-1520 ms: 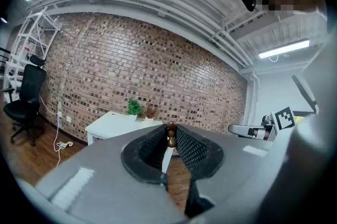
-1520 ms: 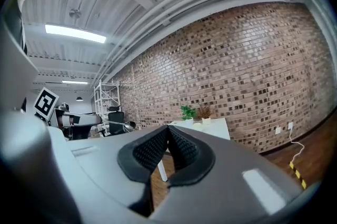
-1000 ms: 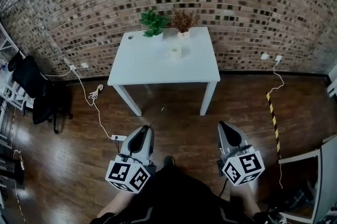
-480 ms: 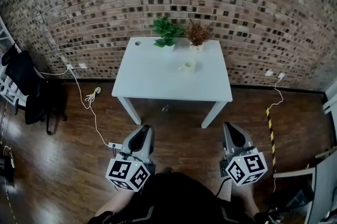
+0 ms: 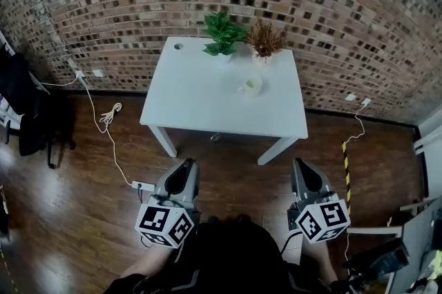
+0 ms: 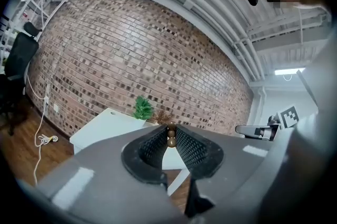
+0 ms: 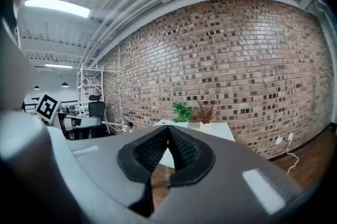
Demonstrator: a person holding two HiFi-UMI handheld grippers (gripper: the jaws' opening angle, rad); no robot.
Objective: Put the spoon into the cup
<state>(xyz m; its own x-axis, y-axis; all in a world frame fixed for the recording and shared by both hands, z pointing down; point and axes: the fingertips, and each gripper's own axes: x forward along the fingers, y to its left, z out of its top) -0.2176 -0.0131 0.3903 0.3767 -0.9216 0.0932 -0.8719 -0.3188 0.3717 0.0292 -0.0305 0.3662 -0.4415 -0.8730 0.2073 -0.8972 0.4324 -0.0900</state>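
White table [image 5: 200, 103] stood ahead, cup [image 5: 252, 85] near its back | left gripper [image 6: 171, 129] pinched spoon [image 6: 171, 141] by beaded end | right gripper [image 7: 168, 131] closed, empty | risk: thin spoon could swivel in tip-pinch, missing cup.

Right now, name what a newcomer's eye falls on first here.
The white table stands against the brick wall, bearing a cup, with a green plant and a dried plant at its far edge. Nearer, the left tongs pinch a beaded brown spoon; the right tongs are shut, empty.
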